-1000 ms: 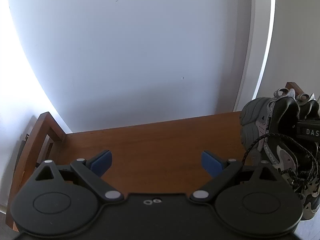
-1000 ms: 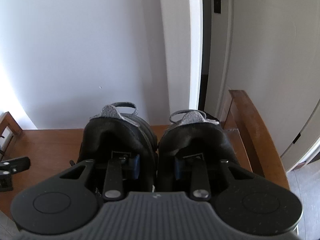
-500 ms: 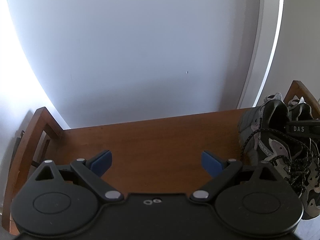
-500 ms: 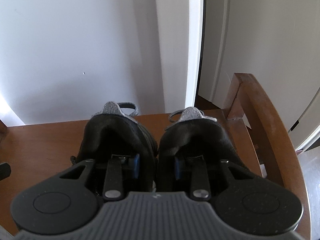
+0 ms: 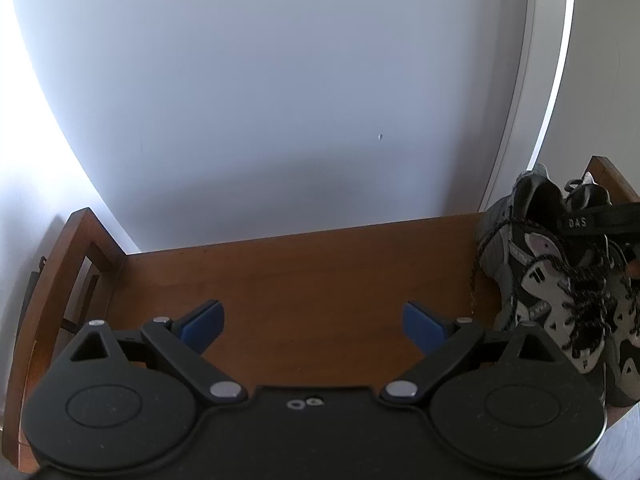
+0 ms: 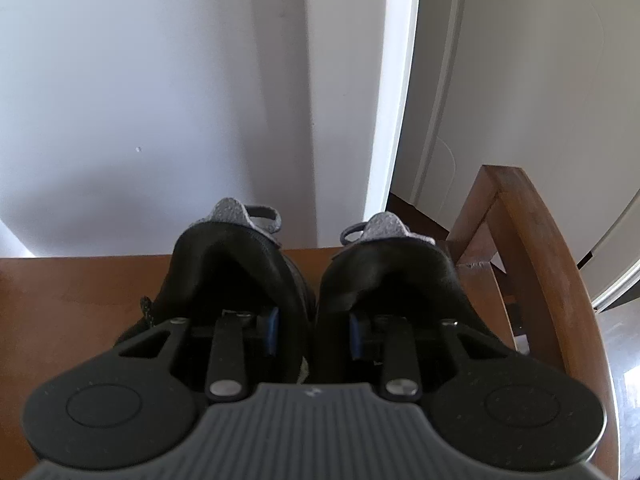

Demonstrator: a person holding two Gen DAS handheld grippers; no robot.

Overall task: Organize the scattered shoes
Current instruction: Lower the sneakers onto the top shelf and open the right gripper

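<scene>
A pair of black and grey lace-up sneakers point(image 6: 232, 276) hangs side by side from my right gripper point(image 6: 315, 332). One blue pad sits inside each shoe, and the two inner collars are pinched between them. In the left wrist view the same pair point(image 5: 552, 280) is at the right end of the wooden bench point(image 5: 312, 272), heels toward the wall, with a finger of the right gripper point(image 5: 592, 222) reaching into it. I cannot tell whether the soles touch the wood. My left gripper point(image 5: 314, 320) stands open over the bare middle of the bench, holding nothing.
A white wall point(image 5: 280, 100) backs the bench. Raised wooden end rails stand at the left point(image 5: 86, 240) and at the right point(image 6: 520, 220). A white door frame point(image 6: 396, 100) and a doorway lie behind the right end. Grey floor point(image 5: 624, 428) shows past the bench's front right corner.
The right gripper has carried the sneakers rightward and lower, closer to the bench's right end rail. In the left wrist view the pair has slid toward the right edge. The left gripper has kept still.
</scene>
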